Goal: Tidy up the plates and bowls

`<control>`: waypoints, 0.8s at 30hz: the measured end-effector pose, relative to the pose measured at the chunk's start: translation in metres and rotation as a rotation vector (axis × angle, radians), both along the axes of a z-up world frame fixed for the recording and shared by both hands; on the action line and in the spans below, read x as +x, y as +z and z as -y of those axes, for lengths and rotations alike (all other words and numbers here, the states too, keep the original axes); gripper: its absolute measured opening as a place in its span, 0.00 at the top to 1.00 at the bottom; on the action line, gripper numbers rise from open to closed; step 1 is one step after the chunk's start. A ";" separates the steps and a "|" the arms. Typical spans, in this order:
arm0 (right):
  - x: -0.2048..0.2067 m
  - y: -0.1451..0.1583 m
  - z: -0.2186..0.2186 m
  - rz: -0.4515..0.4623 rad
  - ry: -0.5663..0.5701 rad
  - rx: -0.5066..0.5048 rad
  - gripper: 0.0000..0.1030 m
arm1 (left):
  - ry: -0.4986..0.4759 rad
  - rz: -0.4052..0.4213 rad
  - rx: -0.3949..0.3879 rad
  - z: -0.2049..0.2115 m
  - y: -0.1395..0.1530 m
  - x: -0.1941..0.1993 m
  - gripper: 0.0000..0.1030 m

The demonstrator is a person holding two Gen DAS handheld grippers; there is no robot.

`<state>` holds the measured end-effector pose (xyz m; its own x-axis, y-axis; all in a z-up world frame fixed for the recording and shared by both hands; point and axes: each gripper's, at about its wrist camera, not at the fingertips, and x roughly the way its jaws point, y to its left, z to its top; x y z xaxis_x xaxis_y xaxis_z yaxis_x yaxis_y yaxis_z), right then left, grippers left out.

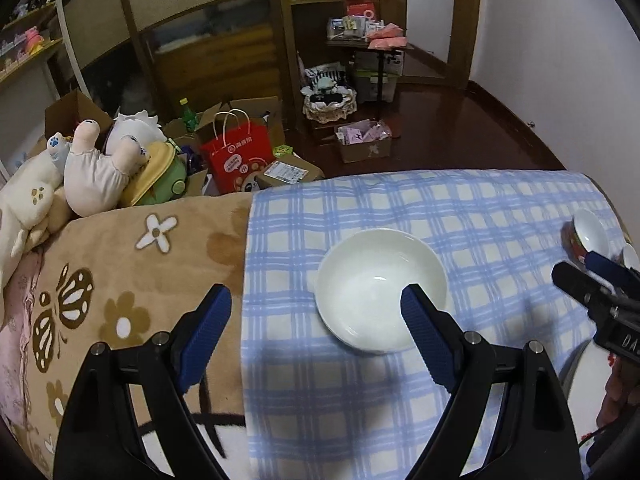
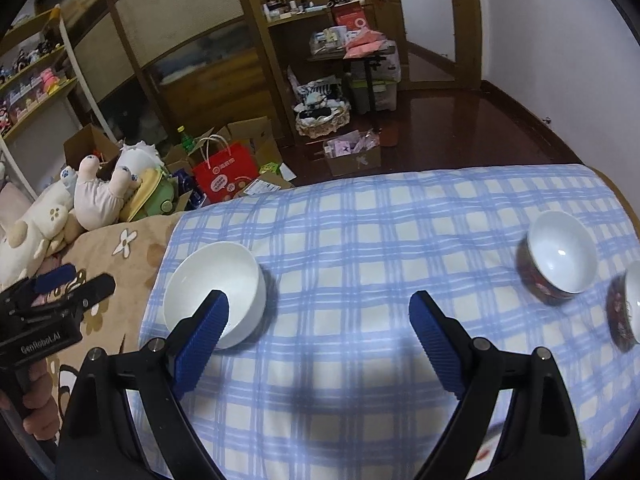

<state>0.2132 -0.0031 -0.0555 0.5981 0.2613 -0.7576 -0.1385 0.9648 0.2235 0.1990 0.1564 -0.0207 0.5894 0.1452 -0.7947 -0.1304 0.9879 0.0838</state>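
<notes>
The left gripper [image 1: 316, 312] stood wide open and empty above the checked cloth [image 1: 500, 208], the white bowl [image 1: 380, 288] lying just ahead of its right finger. The right gripper [image 2: 319, 312], equally spread and holding nothing, had that bowl at its left finger and two dark-sided bowls [image 2: 560, 258] well off to its right.

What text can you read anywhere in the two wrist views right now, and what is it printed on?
"GenRobot.AI": body of the left gripper, seen in the right wrist view.
"DA", cut off by the frame edge: body of the right gripper, seen in the left wrist view.
Red paper bag: white characters and a round logo, too blurred to read.
Cardboard parcel: shipping label, too small to read.
White bowl and patterned bowls: no text visible.
</notes>
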 end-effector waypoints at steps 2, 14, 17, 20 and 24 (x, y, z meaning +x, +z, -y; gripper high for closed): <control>0.005 -0.004 -0.005 -0.006 0.008 -0.007 0.07 | 0.009 0.002 -0.009 -0.003 -0.004 0.005 0.17; 0.030 -0.033 -0.030 -0.048 0.044 -0.026 0.07 | 0.022 -0.043 -0.018 -0.015 -0.040 0.029 0.17; 0.037 -0.040 -0.033 -0.072 0.052 -0.005 0.07 | 0.016 -0.058 -0.033 -0.017 -0.049 0.036 0.17; 0.045 -0.049 -0.036 -0.101 0.055 0.044 0.07 | 0.028 -0.065 -0.026 -0.020 -0.057 0.041 0.17; 0.053 -0.061 -0.045 -0.117 0.062 0.040 0.07 | 0.015 -0.086 -0.041 -0.020 -0.067 0.048 0.17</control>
